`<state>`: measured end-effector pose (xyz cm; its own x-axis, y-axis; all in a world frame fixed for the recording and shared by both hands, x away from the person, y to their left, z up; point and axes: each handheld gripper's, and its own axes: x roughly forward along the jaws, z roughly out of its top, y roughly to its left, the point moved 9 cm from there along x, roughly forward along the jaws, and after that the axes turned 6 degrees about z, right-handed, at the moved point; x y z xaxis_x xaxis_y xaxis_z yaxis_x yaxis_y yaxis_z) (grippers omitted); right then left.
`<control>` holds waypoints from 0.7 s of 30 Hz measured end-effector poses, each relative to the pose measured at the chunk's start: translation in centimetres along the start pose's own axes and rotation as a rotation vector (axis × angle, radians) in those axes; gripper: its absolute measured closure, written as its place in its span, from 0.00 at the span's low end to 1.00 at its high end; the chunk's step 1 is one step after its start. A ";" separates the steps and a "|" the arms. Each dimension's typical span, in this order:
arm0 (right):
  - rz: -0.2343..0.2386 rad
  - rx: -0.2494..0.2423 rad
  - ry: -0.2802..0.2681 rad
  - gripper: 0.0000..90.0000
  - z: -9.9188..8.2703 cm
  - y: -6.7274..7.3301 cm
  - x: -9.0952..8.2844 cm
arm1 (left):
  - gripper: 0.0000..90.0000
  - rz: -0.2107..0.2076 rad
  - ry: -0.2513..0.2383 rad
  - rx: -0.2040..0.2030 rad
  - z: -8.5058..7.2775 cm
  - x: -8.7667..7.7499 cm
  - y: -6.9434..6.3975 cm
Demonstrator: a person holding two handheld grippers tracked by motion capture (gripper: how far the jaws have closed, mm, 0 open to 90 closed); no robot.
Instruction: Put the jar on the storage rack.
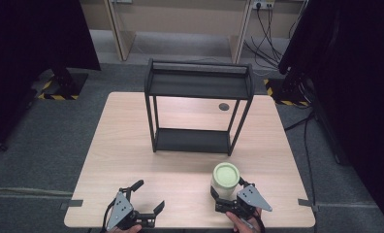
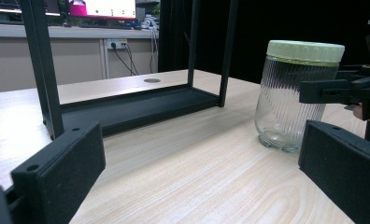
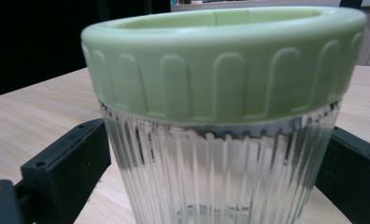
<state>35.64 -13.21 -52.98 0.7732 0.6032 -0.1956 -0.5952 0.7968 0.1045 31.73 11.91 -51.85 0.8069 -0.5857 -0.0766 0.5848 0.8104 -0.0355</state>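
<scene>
Each gripper, left (image 1: 150, 196) and right (image 1: 227, 192), is black with two flat rectangular jaws. A grey three-cornered plate with screws tops each.

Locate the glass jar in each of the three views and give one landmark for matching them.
High view: jar low, right of centre, between the right gripper's jaws.
Left gripper view: jar at right, standing on the table.
Right gripper view: jar close up, centre, a jaw on each side.
Shared landmark: its pale green lid.
</scene>
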 end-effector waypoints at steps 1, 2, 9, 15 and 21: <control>-0.001 -0.001 0.001 0.05 -0.1 0.0 0.0 | 0.00 0.000 0.000 0.001 0.0 0.0 0.0; -0.001 -0.002 0.002 0.06 -0.1 -0.1 0.0 | 0.00 -0.001 0.000 0.001 0.0 0.0 0.0; -0.001 -0.004 0.000 0.10 -0.1 -0.2 0.0 | 0.00 -0.001 0.000 0.000 0.0 0.0 0.0; -0.003 -0.018 0.001 0.12 0.0 -0.3 0.0 | 0.00 0.000 0.000 0.001 0.0 0.0 0.0; -0.016 -0.046 -0.002 0.13 0.2 -0.3 -0.2 | 0.00 -0.001 -0.001 -0.001 0.1 0.0 0.1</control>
<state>35.67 -13.54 -52.76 0.7829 0.5908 -0.1951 -0.5925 0.8036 0.0560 31.74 11.97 -51.79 0.8066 -0.5862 -0.0757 0.5852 0.8100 -0.0369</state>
